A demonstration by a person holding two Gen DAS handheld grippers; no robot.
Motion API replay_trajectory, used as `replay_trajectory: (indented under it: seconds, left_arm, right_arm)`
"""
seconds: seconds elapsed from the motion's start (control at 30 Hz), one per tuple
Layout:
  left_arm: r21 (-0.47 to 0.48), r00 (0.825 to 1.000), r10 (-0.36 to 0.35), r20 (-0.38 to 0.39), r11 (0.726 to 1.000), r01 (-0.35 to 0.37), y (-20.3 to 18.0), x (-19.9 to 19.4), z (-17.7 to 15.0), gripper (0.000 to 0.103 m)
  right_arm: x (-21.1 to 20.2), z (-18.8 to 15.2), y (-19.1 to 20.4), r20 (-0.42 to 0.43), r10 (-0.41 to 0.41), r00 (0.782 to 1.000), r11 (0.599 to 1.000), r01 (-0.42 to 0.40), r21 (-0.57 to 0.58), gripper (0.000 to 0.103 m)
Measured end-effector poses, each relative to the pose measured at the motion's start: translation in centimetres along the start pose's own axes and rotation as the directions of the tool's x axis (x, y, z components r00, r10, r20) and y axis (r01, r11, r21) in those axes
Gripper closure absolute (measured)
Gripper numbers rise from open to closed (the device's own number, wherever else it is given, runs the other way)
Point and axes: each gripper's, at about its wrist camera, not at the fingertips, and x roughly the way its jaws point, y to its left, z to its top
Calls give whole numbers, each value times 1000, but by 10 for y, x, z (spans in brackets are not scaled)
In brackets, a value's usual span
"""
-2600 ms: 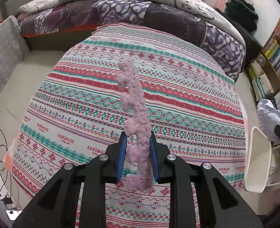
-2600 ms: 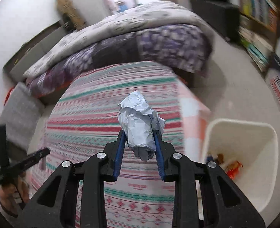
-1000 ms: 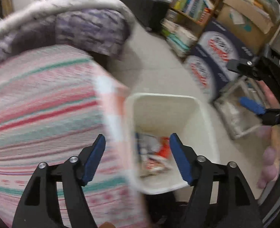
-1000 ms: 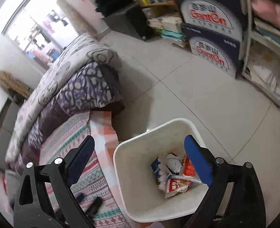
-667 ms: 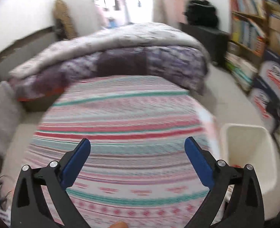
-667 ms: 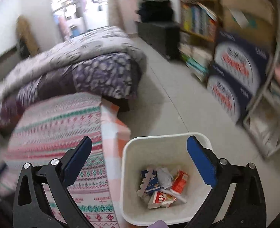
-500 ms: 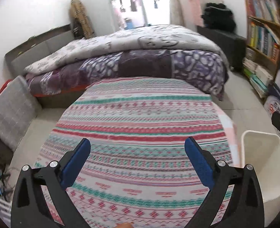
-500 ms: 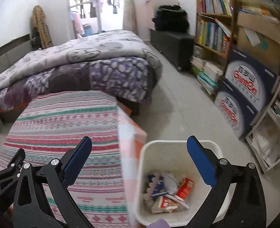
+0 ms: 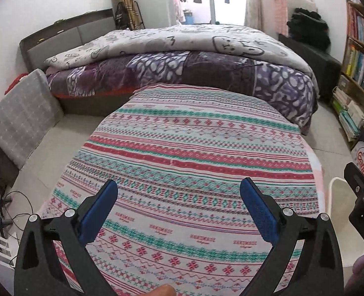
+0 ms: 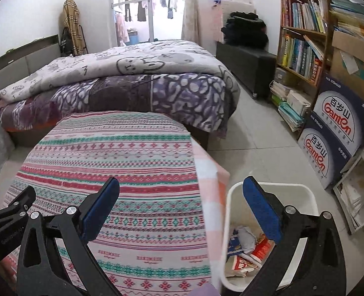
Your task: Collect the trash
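While both tools (image 9: 179,206) (image 10: 181,203) gape empty, binned trash (image 10: 247,248) seemingly lies jumbled, axis unclear.

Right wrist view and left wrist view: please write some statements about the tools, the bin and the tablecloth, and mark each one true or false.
1. The right tool is open and empty. True.
2. The left tool holds a pink knitted strip. False: it is open, nothing between its pads.
3. The white bin contains wrappers and crumpled paper. True.
4. The bin stands on the striped tablecloth. False: it stands on the floor beside the covered table.
5. No trash shows on the tablecloth. True.
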Motion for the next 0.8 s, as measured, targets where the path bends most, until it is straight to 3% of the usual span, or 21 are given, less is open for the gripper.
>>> replay_trajectory:
  seconds: [0.8]
  left_arm:
    - [-30, 999, 40, -15, 999, -41, 15, 5, -2, 7]
  right_arm:
    - [4, -6, 20, -35, 53, 998, 999, -53, -10, 7]
